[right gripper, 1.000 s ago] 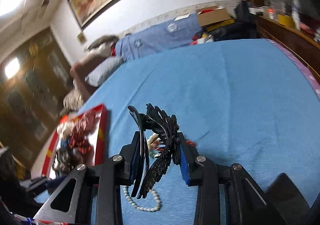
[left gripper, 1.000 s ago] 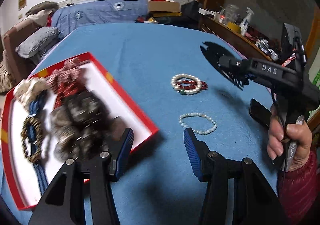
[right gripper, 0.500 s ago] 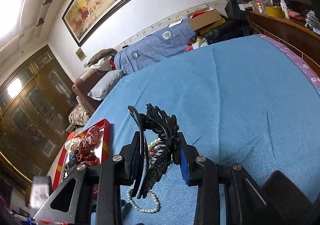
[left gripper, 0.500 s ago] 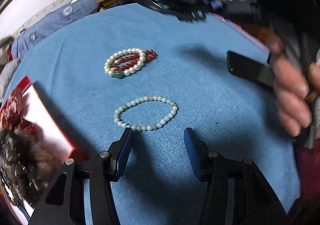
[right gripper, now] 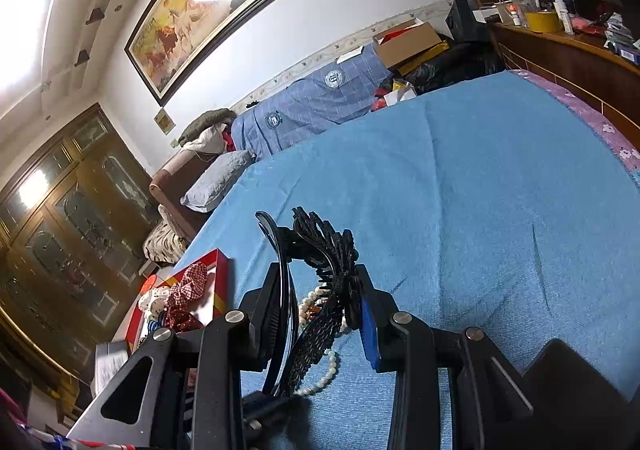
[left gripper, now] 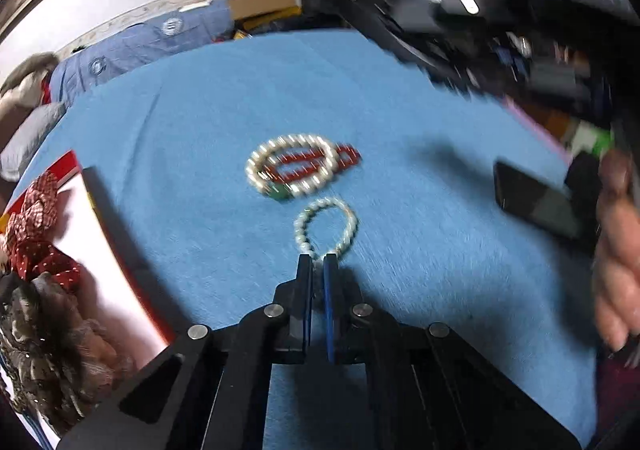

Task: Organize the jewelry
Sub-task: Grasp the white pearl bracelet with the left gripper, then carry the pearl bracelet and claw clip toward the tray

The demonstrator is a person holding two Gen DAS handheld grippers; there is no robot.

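Your left claw point(left gripper: 319, 264) is closed on the near end of the pearl bracelet point(left gripper: 326, 226), which lies on the blue bed cover point(left gripper: 200, 154). Just beyond it sit a larger pearl bracelet point(left gripper: 292, 166) and a red bead bracelet point(left gripper: 346, 154), overlapping. The red box point(left gripper: 100, 210) is at left. Your right claw point(right gripper: 320, 314) grips a black hair clip point(right gripper: 324, 290).

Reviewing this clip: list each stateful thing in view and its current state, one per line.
Left gripper: shut on pearl bracelet, which lies on the blue cloth.
Right gripper: shut on black hair clip, held above the cloth.
Pearl-and-red bracelets: on cloth, overlapping, ungrasped.
Red box: open, holding scrunchies.
Phone: screen dark.
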